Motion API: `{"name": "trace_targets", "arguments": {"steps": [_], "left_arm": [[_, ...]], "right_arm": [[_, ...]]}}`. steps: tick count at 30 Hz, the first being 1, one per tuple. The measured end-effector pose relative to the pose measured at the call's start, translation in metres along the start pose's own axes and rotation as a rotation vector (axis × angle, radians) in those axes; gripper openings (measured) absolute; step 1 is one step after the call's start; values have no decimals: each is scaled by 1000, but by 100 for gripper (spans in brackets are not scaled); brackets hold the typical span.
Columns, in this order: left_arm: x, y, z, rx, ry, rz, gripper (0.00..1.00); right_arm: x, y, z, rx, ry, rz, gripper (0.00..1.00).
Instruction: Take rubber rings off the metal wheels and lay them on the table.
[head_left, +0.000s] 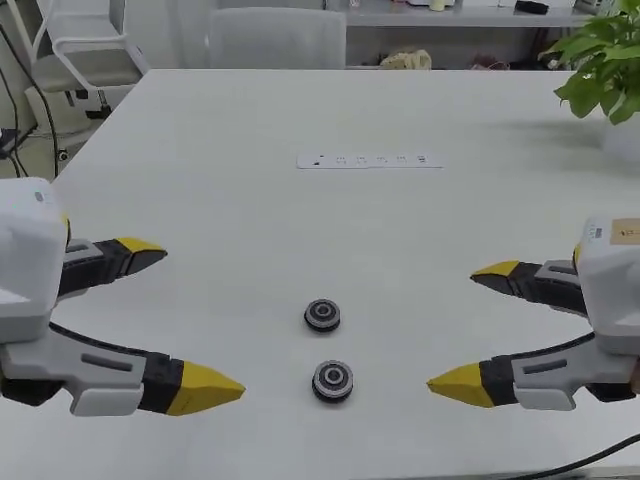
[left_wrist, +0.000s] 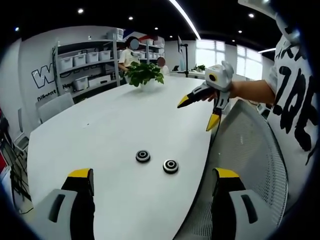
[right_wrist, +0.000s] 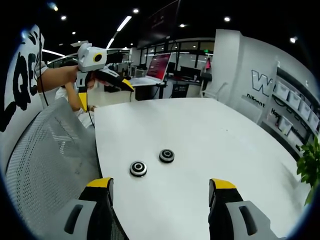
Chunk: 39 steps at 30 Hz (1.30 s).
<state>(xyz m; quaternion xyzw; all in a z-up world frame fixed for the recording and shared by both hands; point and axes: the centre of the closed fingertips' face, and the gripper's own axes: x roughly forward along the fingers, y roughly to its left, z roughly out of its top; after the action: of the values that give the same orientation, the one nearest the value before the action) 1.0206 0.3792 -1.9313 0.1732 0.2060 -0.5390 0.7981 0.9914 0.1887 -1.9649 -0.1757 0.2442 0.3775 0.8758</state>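
Note:
Two small metal wheels with black rubber rings lie flat on the white table (head_left: 400, 110), near its front edge. The far wheel (head_left: 322, 315) (left_wrist: 143, 156) (right_wrist: 166, 156) and the near wheel (head_left: 332, 381) (left_wrist: 170, 166) (right_wrist: 138, 168) sit close together but apart. My left gripper (head_left: 200, 320) (left_wrist: 152, 175) hovers left of them, open, with nothing between its yellow-tipped jaws. Opposite it, my right gripper (head_left: 452, 330) (right_wrist: 160, 183) is open and empty to the right of the wheels. Each gripper also appears in the other's view: the right gripper (left_wrist: 210, 102) and the left gripper (right_wrist: 100, 75).
A flush white socket strip (head_left: 370, 160) lies at the table's middle. A potted plant (head_left: 605, 65) (left_wrist: 144, 75) stands at the far right corner. A mesh chair back (left_wrist: 250, 145) (right_wrist: 45, 155) is at the table's near edge. Chairs (head_left: 275, 38) stand beyond the far edge.

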Motion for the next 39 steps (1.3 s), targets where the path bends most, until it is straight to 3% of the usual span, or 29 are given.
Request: {"name": "trace_targets", "arguments": {"steps": [9,16,25,30,39], "left_arm": [[7,11,0,4,9,-5,96],[14,12,3,1,2,-21,95],[26,14,2,4,3,-44,93],[34,13,-3,15,19,-61,91],[49,10,-8,45,40,-96,87]], "right_arm": [[6,-10,8,-14,-14,9,77],[13,-11,9,-47,-2,30,77],[27,-8,10,-39,-19,81,74],[35,-4,13,-28,-43,118,74],[52,2,3,-61,-2,156,71]]}}
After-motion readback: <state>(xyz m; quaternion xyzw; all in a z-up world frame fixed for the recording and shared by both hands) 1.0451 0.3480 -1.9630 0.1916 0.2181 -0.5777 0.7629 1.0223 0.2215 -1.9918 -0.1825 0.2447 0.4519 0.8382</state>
